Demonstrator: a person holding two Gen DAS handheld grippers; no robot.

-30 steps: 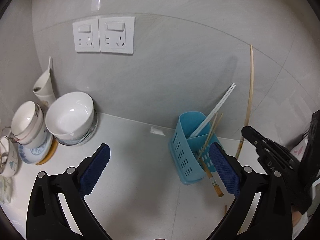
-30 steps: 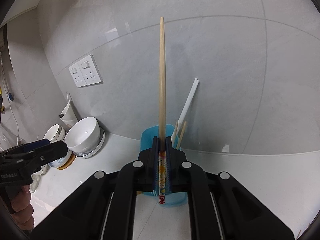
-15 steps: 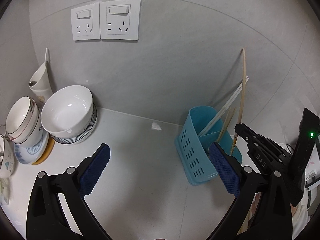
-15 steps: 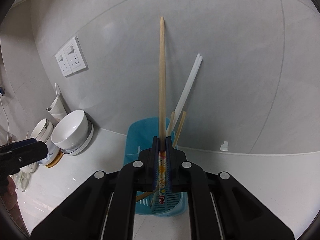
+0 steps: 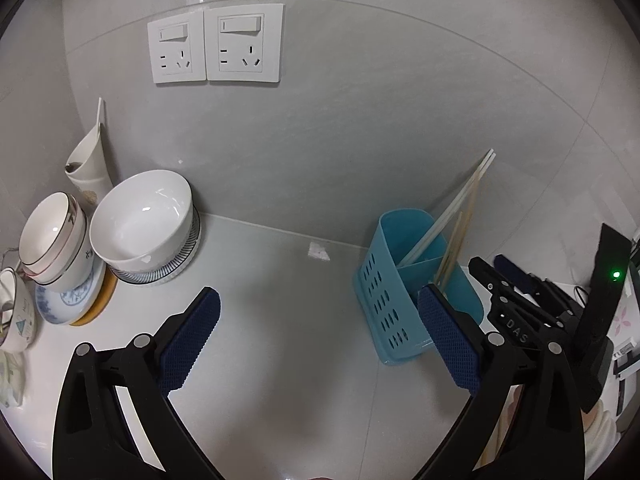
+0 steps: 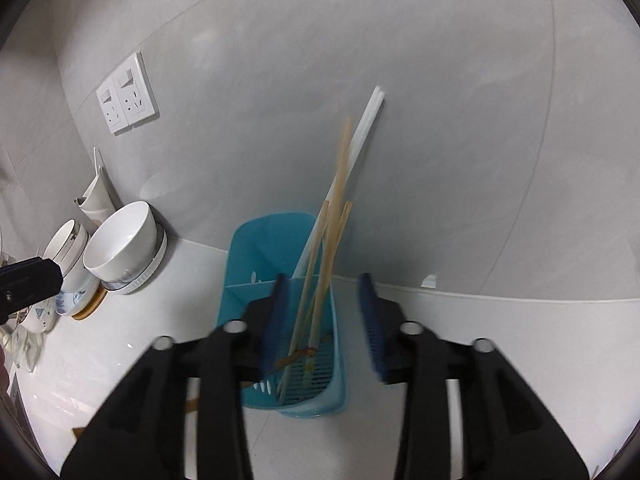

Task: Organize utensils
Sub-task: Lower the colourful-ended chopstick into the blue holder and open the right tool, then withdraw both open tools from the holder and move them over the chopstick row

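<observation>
A blue slotted utensil holder (image 6: 280,320) is seen standing on the white countertop (image 5: 280,320) close to the grey tiled wall (image 5: 360,140), split into two compartments by a divider. In the compartment nearer the right-hand side, wooden chopsticks (image 6: 334,216) and a pair of white chopsticks (image 6: 360,136) are stacked together, all tilted back with their tips leaned toward the wall; one wooden stick is blurred. The right gripper (image 6: 322,320) is held just above the holder's front, its jaws spread wide on either side of the sticks, and nothing is gripped. The left gripper (image 5: 320,344) is kept low over the counter beside the holder, jaws parted wide as well, nothing held between its blue pads (image 5: 192,340). Off to the left, a white bowl (image 5: 140,224) and stacked bowls (image 5: 54,236) on a patterned plate are set against the wall, under a double wall socket (image 5: 216,44).
</observation>
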